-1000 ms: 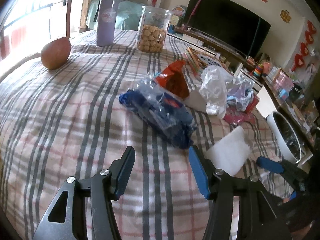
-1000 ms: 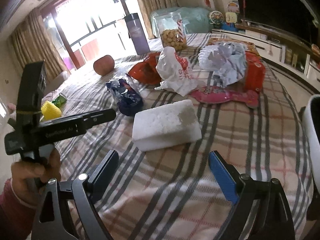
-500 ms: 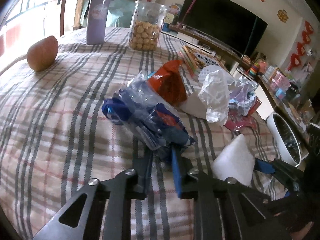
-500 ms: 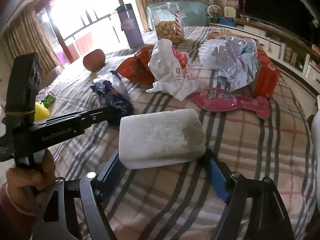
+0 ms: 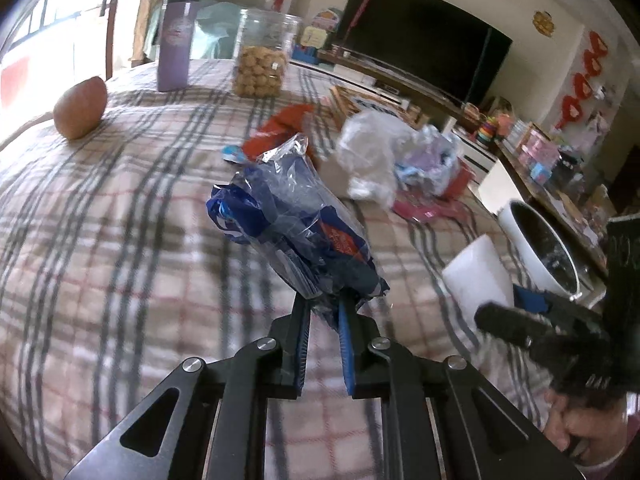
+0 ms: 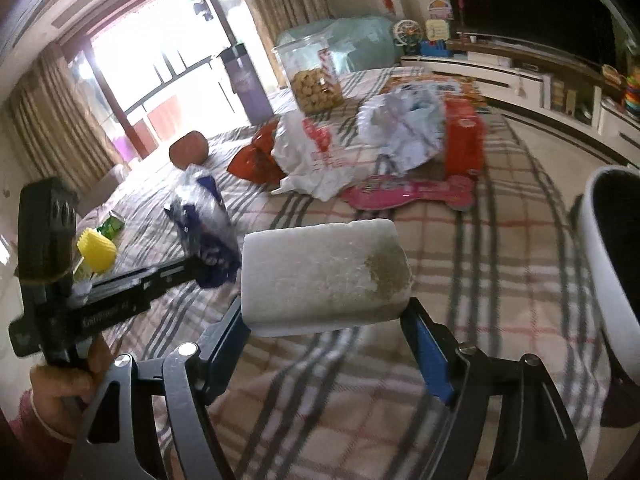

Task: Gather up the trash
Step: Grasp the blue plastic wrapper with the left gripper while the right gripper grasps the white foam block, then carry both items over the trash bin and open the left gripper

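My left gripper (image 5: 322, 304) is shut on the near end of a crumpled blue and clear plastic wrapper (image 5: 296, 224) and holds it lifted off the plaid tablecloth. The wrapper also shows in the right wrist view (image 6: 204, 224). My right gripper (image 6: 326, 320) is shut on a white foam block (image 6: 324, 276), raised above the cloth; the block also shows in the left wrist view (image 5: 478, 276). More trash lies behind: a red bag (image 6: 256, 160), a white plastic bag (image 6: 308, 152), a crumpled pale bag (image 6: 404, 128) and a pink wrapper (image 6: 408, 196).
A white bin (image 6: 604, 248) stands off the table's right edge, also in the left wrist view (image 5: 536, 244). A cookie jar (image 5: 262, 60), a purple bottle (image 5: 176, 56) and an apple (image 5: 80, 108) stand at the far side. A yellow cup (image 6: 96, 250) sits at the left.
My left gripper closed on the blue wrapper and lifted it. My right gripper closed on the foam block and raised it off the cloth.
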Demonstrator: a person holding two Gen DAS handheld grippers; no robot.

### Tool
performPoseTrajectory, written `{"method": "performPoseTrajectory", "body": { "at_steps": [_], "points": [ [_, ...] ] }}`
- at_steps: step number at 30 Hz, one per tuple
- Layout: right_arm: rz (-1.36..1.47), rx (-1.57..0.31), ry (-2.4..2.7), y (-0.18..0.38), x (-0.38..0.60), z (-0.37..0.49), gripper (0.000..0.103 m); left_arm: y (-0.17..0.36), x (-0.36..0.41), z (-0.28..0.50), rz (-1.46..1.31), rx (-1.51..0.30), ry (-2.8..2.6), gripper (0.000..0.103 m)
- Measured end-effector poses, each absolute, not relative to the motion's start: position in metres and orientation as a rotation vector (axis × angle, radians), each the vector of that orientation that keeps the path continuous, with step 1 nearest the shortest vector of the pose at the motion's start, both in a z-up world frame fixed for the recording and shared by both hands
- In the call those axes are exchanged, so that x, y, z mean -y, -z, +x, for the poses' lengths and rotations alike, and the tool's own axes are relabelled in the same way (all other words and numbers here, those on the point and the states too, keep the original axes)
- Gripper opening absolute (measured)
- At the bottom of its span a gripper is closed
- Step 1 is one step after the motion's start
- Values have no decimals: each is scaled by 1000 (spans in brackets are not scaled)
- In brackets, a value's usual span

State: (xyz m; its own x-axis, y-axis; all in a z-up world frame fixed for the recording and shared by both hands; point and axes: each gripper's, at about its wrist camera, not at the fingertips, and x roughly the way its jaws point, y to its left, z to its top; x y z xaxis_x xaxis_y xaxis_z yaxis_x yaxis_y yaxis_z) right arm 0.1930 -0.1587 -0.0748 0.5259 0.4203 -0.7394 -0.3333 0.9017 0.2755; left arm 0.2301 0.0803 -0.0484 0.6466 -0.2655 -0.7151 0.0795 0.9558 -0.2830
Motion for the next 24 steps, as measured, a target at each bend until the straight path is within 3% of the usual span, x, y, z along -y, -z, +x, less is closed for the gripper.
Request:
{"method": "performPoseTrajectory", "body": {
  "at_steps": [24],
  "points": [
    [202,-828,-285,44,258,165,77,31,24,231,-115,-841,402,12]
  ]
}}
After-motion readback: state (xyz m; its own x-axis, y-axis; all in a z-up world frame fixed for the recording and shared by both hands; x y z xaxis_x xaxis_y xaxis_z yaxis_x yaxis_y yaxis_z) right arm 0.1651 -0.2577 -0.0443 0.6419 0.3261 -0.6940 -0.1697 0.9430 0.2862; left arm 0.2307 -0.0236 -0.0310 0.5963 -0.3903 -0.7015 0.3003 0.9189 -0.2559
